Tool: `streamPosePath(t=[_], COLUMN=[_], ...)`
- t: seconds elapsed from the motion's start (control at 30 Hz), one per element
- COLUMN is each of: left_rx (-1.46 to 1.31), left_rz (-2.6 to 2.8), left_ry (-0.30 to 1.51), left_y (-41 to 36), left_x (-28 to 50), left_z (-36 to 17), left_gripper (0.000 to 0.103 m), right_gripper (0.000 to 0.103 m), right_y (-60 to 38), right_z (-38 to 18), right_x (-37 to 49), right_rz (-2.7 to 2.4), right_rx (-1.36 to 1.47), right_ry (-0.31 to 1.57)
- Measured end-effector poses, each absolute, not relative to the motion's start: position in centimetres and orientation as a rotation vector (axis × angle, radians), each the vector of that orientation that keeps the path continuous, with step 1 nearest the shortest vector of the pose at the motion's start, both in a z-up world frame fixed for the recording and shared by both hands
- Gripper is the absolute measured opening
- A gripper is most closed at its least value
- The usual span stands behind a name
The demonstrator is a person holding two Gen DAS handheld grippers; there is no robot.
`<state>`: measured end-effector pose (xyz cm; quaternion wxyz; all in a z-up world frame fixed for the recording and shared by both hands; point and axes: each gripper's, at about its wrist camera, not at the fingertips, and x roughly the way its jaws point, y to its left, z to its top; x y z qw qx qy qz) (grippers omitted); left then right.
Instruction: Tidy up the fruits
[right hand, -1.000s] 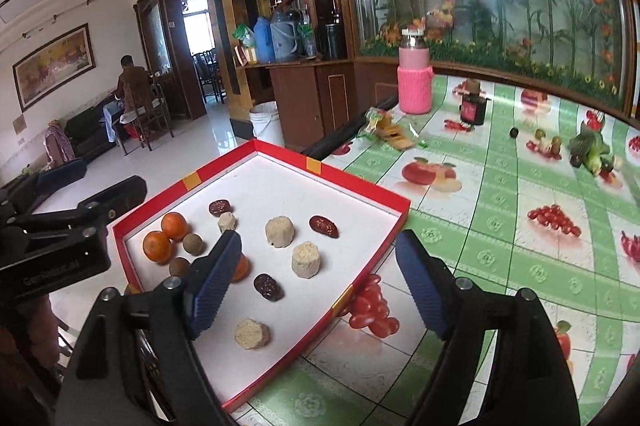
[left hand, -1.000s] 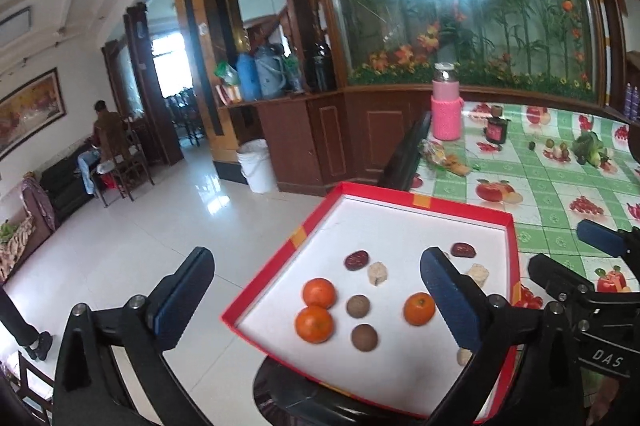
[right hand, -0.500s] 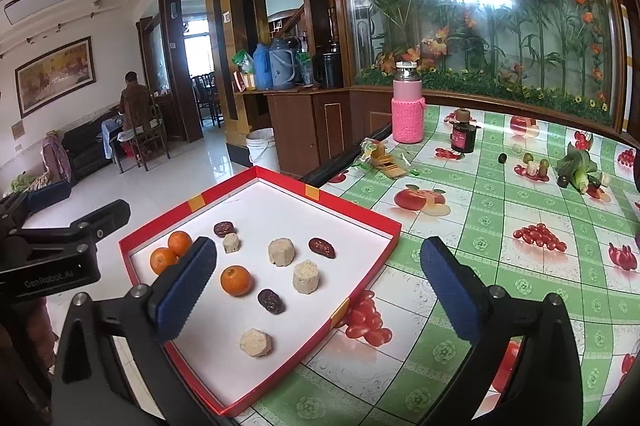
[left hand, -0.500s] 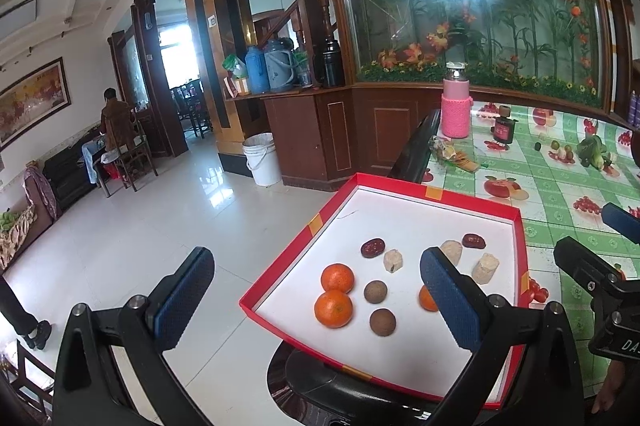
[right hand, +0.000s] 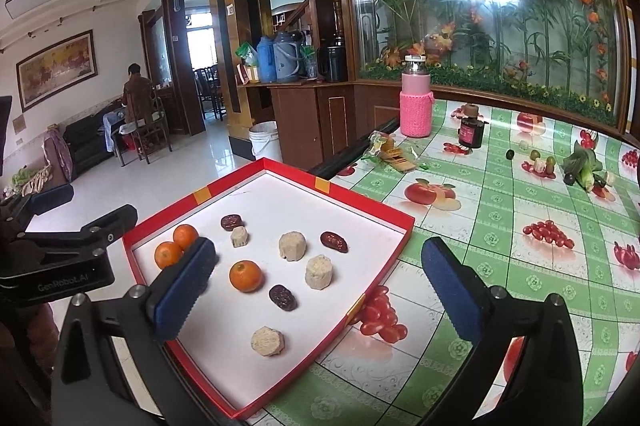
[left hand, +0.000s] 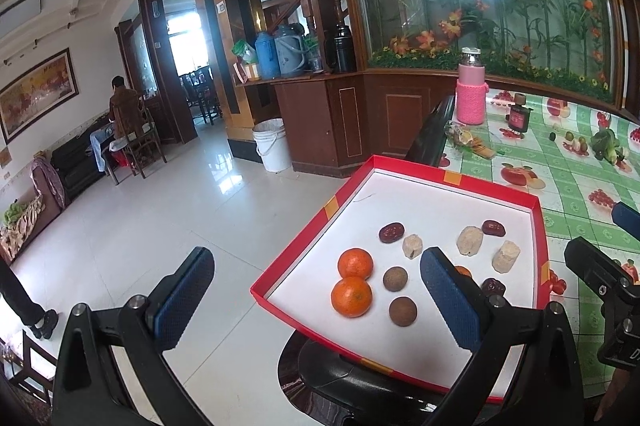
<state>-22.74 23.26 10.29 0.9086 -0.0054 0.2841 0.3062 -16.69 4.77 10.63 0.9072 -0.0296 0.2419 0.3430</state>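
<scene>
**Fruits lying in the red tray, both tools held wide**

While we are holding both tools above the near edge of the table, nothing is sitting between their fingers. We are keeping the left gripper [left hand: 316,294] wide apart, with one blue pad over the floor and the other over the red tray [right hand: 362,204]. We are keeping the right gripper [right hand: 318,290] wide apart too, one pad over the tray's left part and the other over the green tablecloth [right hand: 500,222].

Nearest to us in the right wrist view, a pale cut piece [right hand: 267,341] is lying alone on the white tray floor. Just behind it we are seeing a dark date [right hand: 282,297], a single orange [right hand: 245,276] and a second pale piece [right hand: 319,272]. Further back, a third pale piece [right hand: 292,245] and another date [right hand: 333,241] are lying near each other.

At the tray's left side, two oranges [left hand: 352,292] are touching each other, and two brown round fruits [left hand: 400,296] are lying just beside them. Behind these, a date [left hand: 391,232] is resting next to a small pale piece [left hand: 412,245].

Beyond the tray, a pink bottle [right hand: 416,102] is standing upright on the tablecloth, near a small dark jar [right hand: 470,126]. Some vegetables [right hand: 584,166] are lying at the far right.
</scene>
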Motion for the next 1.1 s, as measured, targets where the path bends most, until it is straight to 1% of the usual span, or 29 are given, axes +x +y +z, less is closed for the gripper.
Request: streamPosePath(t=[1.1], left_rx=[-0.065], left_rz=[0.604], left_ry=[0.62], left_y=[24.8], left_x=[-23.1], left_z=[9.3], left_gripper=[0.103], right_gripper=[0.103], right_y=[7.8], right_z=[9.6], right_x=[-17.4], right_rz=[0.736], right_rx=[-0.1], right_ry=[0.526])
